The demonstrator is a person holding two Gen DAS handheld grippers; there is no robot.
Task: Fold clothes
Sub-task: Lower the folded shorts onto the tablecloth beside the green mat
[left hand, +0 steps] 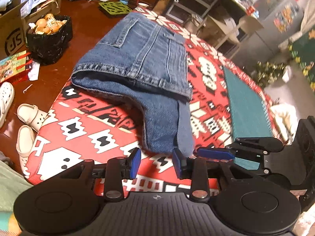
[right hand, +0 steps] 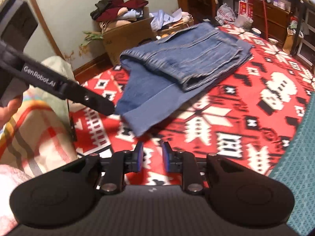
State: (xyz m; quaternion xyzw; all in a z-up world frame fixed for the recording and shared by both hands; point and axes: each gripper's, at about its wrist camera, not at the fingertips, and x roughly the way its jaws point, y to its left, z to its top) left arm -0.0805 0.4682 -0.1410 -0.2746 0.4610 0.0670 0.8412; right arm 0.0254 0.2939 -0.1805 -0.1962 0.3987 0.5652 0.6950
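Note:
A pair of blue jeans [left hand: 137, 55] lies folded on a red patterned blanket [left hand: 82, 133], with one lower layer sticking out toward me. In the left wrist view my left gripper [left hand: 157, 163] is open just short of that protruding end [left hand: 165, 133]. Only blanket shows between its blue pads [left hand: 135, 162]. A blue pad [left hand: 215, 153] of my right gripper reaches in from the right, beside the same end. In the right wrist view my right gripper [right hand: 153, 157] is open over the blanket [right hand: 226, 118], a short way before the jeans [right hand: 187, 63]. The left gripper's black finger [right hand: 98, 102] ends at the jeans' near-left corner.
A teal cloth [left hand: 246, 106] lies on the blanket's right side. Off the left edge, on the floor, are white clogs [left hand: 29, 116], a black bin [left hand: 49, 37] and cardboard boxes [right hand: 126, 37] of clothes. A plaid cloth [right hand: 35, 133] sits at near left. Shelves [left hand: 196, 2] stand behind.

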